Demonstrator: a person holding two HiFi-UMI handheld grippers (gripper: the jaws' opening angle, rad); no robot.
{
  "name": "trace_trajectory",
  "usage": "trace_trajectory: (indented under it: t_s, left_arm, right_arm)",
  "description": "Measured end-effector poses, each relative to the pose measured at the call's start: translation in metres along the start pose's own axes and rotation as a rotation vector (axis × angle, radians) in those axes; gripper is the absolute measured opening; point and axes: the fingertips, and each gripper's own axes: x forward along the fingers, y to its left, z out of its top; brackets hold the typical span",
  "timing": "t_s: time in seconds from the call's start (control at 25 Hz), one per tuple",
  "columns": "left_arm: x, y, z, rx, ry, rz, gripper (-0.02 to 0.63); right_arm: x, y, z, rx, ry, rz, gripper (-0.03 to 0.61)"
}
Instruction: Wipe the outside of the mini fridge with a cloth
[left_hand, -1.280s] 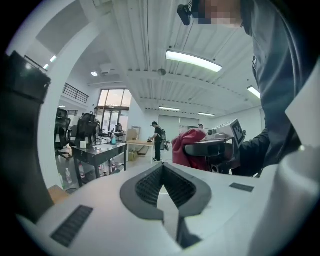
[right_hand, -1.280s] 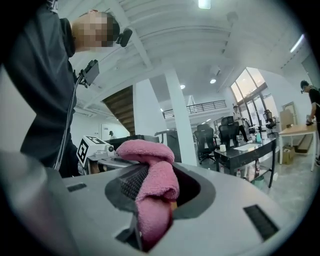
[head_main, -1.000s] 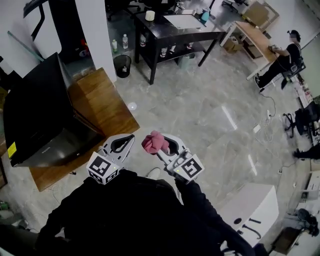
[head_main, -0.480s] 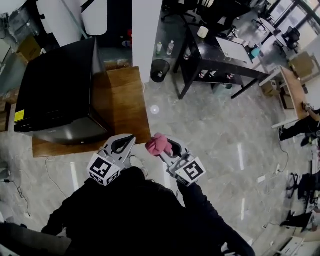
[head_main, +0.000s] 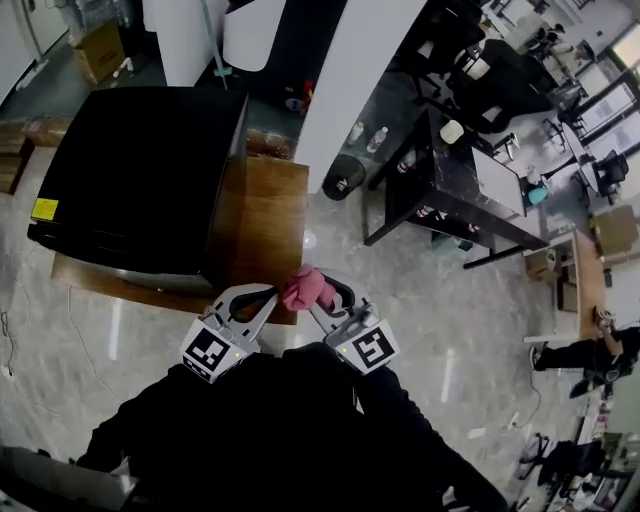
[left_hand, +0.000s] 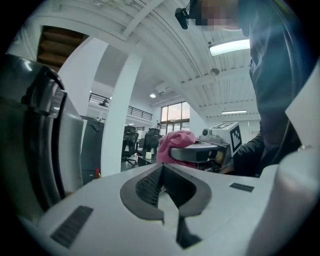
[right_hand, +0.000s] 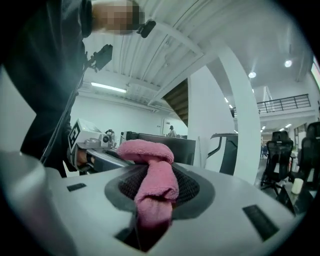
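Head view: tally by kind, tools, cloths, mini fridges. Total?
tools: 2 (left tool, shut and empty; right tool, shut on the cloth)
pink cloth: 1
black mini fridge: 1
Total: 4

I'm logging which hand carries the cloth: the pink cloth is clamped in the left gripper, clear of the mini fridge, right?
No: the right gripper clamps the pink cloth, as the right gripper view shows; the left gripper is shut and empty. It is clear of the mini fridge.
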Motion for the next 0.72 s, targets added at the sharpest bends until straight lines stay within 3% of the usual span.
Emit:
trace_trajectory:
  t_s: [0.24,0.36,0.56,0.72]
  left_arm:
    - [-0.005,0.027,-0.005,-0.074,-0.021,0.23,0.006]
    - [-0.006,0.039,-0.003,-0.093,-0.02,0.371,0.006]
    - [-0.015,0.049,0.001,-0.096,-0.026,0.61,0.006]
    - [-0.022,0.054,0.007,-0.092,-0.018,0.813,0.006]
  right_arm:
    - [0.054,-0.016,0.002,-0.185,0.022,0.214,0.132]
    - [0.08,-0.021,0.015,-0.266,-0.046,0.295,0.132]
    - [0.115,-0.004,0.039,-0.6,-0.179,0.44,0.132]
    - [0.128,0.014,0.054,-0.788,-0.333,0.549,0.132]
